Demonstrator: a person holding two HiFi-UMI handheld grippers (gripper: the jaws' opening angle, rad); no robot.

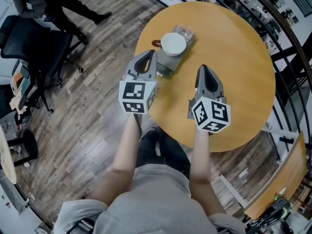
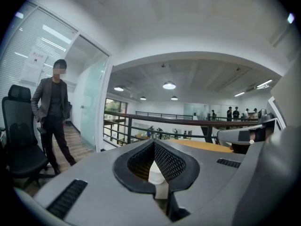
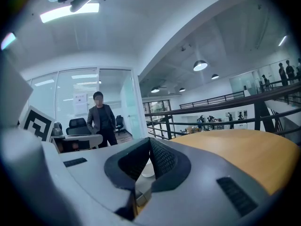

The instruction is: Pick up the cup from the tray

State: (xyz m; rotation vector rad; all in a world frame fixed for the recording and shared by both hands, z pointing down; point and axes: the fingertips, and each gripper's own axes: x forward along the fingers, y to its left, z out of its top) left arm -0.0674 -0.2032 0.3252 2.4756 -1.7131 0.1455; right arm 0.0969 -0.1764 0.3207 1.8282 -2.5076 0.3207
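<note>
1. The round wooden table (image 1: 234, 57) carries a grey tray (image 1: 165, 66) at about 10 o'clock on its top, close to the edge.
2. The white cup (image 1: 173, 44) stands upright on the tray. A clear glass (image 1: 185, 32) stands just beside it at 1 o'clock.
3. Left gripper (image 1: 151, 52): jaws together, nothing clamped. Its tip lies at 8 o'clock of the cup, near the tray's left side. I cannot tell whether it touches the tray.
4. Right gripper (image 1: 204, 68): jaws together, nothing clamped. Its tip lies over bare table at 4 o'clock of the cup, apart from the tray.
5. In the left gripper view, the cup (image 2: 156, 173) shows as a white shape through the opening behind the closed tips, beyond the jaws and not between the pads.
6. In the right gripper view, the cup (image 3: 147, 169) shows in the same way, small and beyond the tips.
7. Both grippers point nearly level, towards 12 o'clock in the head view, with the marker cubes nearest the holder.
8. A person in dark clothes (image 2: 52, 112) stands on the wood floor at 10 o'clock of the table, beside a black office chair (image 1: 34, 48).
</note>
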